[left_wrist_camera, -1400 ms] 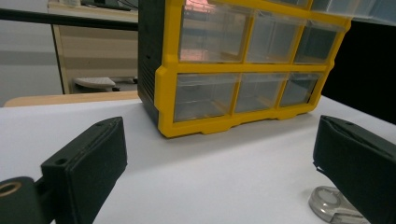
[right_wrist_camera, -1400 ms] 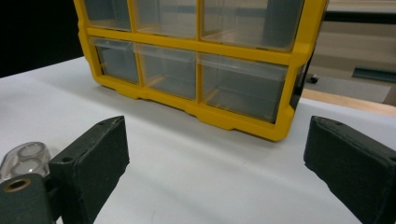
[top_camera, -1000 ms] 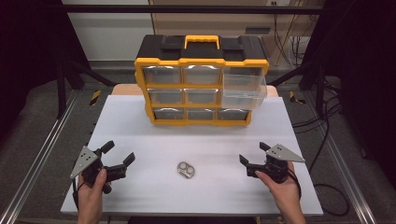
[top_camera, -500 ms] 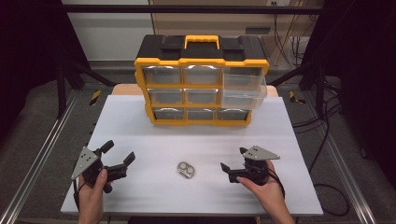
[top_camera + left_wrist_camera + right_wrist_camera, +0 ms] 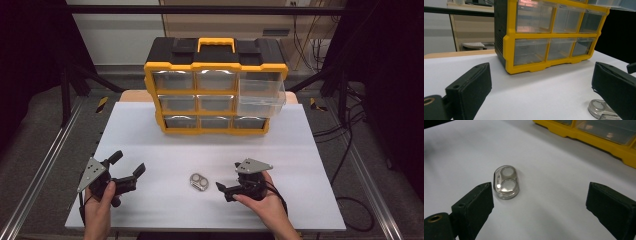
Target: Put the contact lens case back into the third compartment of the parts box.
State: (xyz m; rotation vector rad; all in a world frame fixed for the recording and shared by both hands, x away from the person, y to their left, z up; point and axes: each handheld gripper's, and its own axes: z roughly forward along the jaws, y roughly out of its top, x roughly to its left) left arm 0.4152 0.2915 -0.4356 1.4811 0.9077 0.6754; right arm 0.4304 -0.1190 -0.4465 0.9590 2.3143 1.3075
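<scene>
A small clear oval piece with two round wells (image 5: 199,182) lies flat on the white table (image 5: 210,145). My right gripper (image 5: 228,180) points left at it from just beside it, jaws open and empty. In the right gripper view the oval piece (image 5: 506,182) sits just ahead of the left jaw, outside the gap of the right gripper (image 5: 540,192). My left gripper (image 5: 128,163) rests open at the front left, well apart from the piece. In the left gripper view the left gripper (image 5: 540,75) holds nothing, and the oval piece (image 5: 600,110) shows beside its right jaw.
A yellow and black drawer cabinet (image 5: 215,85) stands at the back of the table, shown close in the left gripper view as the drawer cabinet (image 5: 549,37). Its clear right-hand drawer (image 5: 261,92) is pulled out. Metal rails and cables run along both table sides.
My right gripper has moved left across the table and now sits next to the oval piece. The left gripper and the piece have stayed put.
</scene>
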